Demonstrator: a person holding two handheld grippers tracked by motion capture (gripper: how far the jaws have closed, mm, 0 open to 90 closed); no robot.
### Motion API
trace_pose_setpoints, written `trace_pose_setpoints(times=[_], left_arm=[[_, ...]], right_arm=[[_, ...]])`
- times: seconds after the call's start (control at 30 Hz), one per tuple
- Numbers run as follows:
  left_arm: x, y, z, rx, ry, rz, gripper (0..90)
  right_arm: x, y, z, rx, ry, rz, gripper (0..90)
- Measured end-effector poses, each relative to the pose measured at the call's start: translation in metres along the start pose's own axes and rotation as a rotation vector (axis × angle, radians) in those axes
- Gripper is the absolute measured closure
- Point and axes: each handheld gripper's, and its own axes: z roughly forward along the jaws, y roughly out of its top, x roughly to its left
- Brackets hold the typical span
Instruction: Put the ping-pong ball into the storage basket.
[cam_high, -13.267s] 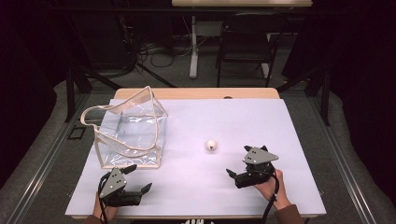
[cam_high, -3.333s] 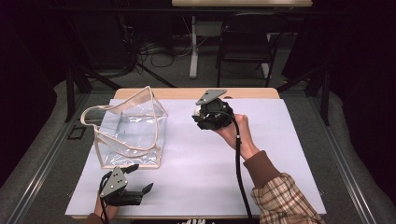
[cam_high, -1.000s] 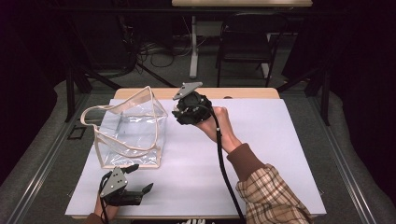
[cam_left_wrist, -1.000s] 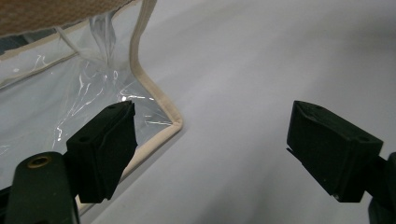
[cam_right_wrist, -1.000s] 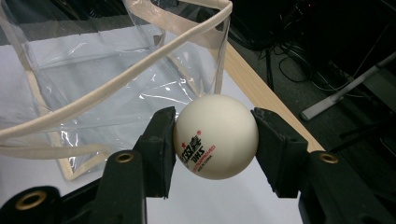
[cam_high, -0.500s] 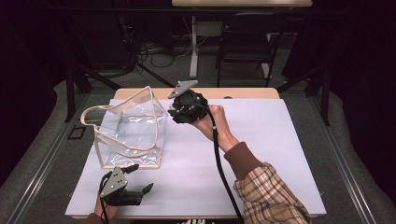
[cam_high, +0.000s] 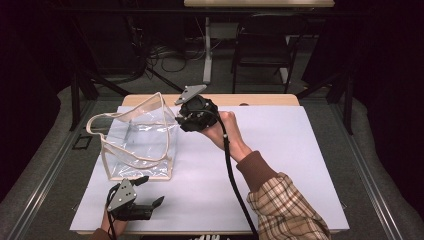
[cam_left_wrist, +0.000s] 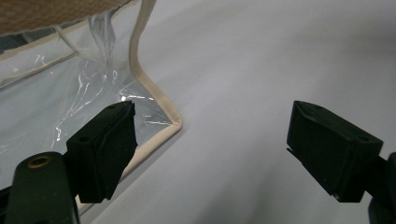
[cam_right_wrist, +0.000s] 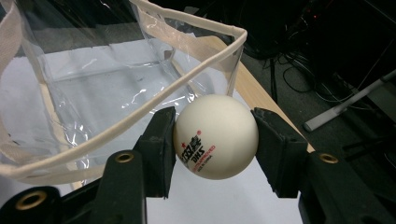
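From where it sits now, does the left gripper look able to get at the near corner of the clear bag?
Probably yes. The left gripper rests open on the white table cover, and the clear bag has its beige-trimmed corner just ahead of one jaw, with nothing between.

The right gripper (cam_high: 186, 116) is held up on an outstretched forearm in a plaid sleeve, its jaws clamped. The left gripper (cam_high: 142, 199) sits low near the person, jaws spread wide with nothing between.
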Motion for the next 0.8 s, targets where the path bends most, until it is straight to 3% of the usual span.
trace_pose_setpoints(times=[0.8], left_arm=[[0.000,0.000,0.000,0.000,0.000,0.002,16.2]], right_arm=[[0.008,0.015,0.006,-0.005,0.026,-0.012,50.8]])
